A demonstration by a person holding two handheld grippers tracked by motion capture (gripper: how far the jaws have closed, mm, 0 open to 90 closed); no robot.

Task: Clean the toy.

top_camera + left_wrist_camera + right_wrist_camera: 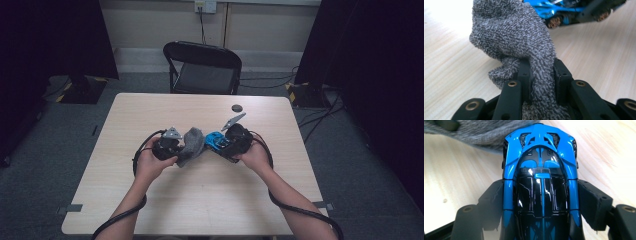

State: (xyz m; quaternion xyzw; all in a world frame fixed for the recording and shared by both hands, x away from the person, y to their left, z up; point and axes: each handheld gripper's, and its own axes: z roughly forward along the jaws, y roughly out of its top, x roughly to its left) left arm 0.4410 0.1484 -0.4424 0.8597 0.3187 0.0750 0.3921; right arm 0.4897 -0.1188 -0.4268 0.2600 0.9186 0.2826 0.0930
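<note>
Sock [511,32], grey and fuzzy, is pinched by the left gripper [541,72]; the right gripper [540,202] clasps a glossy blue-and-black toy car [540,177].

Black claws [176,148] [224,141] with brass-ringed screws, grey three-cornered plates, trailing black cables; bare forearms.

1. A pale wooden table [165,210] stands on grey carpet [45,180], its grain running under the fingers.
2. Beyond the fingers, a black folding chair [202,67] faces the table's far edge.
3. Behind it runs a cream wall [150,25] with a socket [205,6] (a cable hangs from it).
4. Black curtains [370,60] close both sides; cables [320,120] trail on the floor to the right.
</note>
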